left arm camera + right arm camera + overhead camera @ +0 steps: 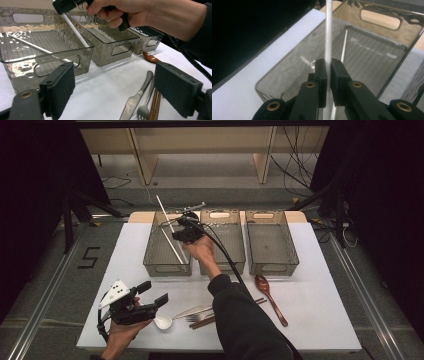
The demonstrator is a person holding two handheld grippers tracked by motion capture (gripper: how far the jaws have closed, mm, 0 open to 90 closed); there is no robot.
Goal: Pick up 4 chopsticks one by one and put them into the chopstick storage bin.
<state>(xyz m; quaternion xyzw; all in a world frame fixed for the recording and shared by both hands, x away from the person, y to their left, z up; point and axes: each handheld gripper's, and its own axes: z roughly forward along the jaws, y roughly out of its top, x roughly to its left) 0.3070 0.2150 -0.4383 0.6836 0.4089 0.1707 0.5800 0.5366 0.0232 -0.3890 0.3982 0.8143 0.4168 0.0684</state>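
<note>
My right gripper [178, 235] is shut on a white chopstick [163, 209] and holds it slanted over the left grey bin [150, 255]. In the right gripper view the pads [321, 72] pinch that chopstick [328, 35], whose lower end reaches down into the bin [287, 75]. A second white chopstick [27, 45] lies flat on the bin's floor [344, 45]. At the table's front left my left gripper [153, 293] hangs open, nothing between its pads [60, 87].
Two more grey bins, the middle one [231, 251] and the right one [272, 242], stand beside the left bin. Near the front lie a white spoon [163, 321], a knife [136, 98], a fork [143, 110], brown chopsticks [153, 105] and a wooden spoon [270, 297].
</note>
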